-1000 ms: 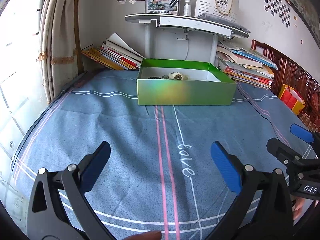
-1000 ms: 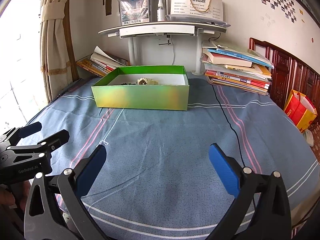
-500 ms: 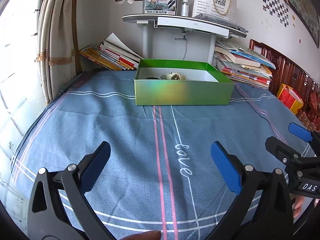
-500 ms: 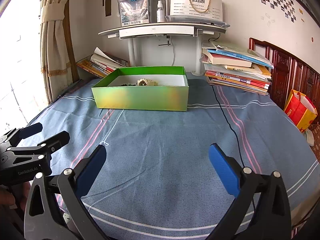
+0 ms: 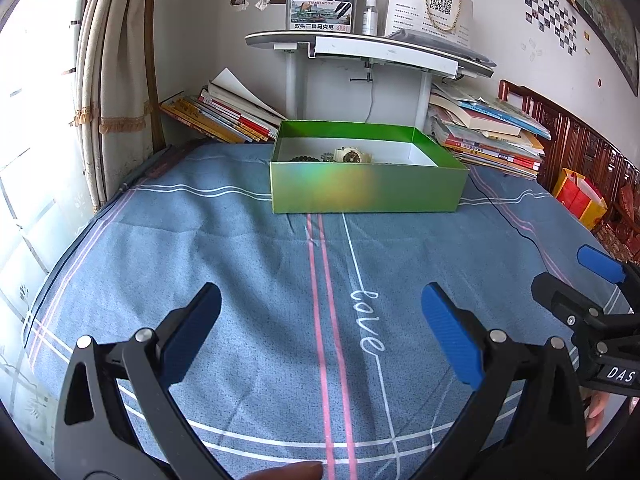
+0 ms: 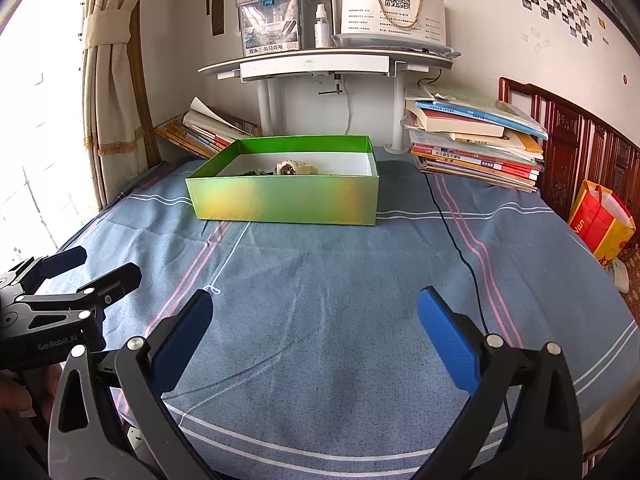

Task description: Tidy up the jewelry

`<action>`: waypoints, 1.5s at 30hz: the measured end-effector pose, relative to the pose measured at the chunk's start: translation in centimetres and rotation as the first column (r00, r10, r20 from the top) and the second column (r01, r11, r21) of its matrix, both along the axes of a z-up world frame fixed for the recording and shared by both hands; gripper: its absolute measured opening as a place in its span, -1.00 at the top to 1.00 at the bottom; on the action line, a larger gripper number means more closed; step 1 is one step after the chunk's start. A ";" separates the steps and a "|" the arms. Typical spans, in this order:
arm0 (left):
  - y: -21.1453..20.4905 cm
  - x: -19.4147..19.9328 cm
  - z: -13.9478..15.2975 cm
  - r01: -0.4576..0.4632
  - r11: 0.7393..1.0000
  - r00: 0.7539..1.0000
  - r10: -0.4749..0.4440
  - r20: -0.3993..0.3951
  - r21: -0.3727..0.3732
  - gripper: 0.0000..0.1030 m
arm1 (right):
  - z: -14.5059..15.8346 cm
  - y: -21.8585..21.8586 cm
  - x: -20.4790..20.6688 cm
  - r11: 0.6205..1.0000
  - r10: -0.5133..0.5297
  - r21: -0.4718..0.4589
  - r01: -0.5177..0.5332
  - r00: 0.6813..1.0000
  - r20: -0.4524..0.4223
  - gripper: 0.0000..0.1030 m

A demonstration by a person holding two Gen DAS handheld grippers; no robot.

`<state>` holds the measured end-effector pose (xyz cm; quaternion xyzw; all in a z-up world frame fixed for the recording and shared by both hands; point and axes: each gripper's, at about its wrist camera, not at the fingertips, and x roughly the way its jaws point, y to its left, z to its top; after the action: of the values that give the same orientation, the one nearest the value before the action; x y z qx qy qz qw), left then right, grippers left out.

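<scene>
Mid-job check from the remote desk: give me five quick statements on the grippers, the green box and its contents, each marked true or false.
1. Both the left gripper and the right gripper are open and empty. True.
2. The shiny green cardboard box has its lid on. False: it is open on top.
3. A cream-coloured wristwatch lies inside the box. True.
4. A dark beaded bracelet lies on the blue bedsheet in front of the box. False: it is inside the box, beside the watch.
5. A thin black cable runs across the sheet to the right of the box. True.
</scene>
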<state>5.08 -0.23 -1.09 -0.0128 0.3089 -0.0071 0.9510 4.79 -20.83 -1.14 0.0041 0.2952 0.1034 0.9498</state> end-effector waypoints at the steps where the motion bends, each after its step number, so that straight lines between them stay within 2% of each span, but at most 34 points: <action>1: 0.0 0.0 0.0 0.001 1.000 1.000 -0.001 -0.001 0.001 -0.92 | 0.0 0.0 0.0 1.000 0.001 0.002 -0.001 1.000 0.000 -0.94; 45: -0.3 -0.2 -0.3 0.010 1.000 1.000 -0.009 -0.012 0.007 -0.92 | -0.3 -0.4 0.2 1.000 -0.006 0.012 0.006 1.000 -0.012 -0.94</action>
<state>4.90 -0.56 -1.35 -0.0078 0.3148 -0.0104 0.9491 4.98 -21.24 -1.44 0.0113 0.3001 0.1024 0.9483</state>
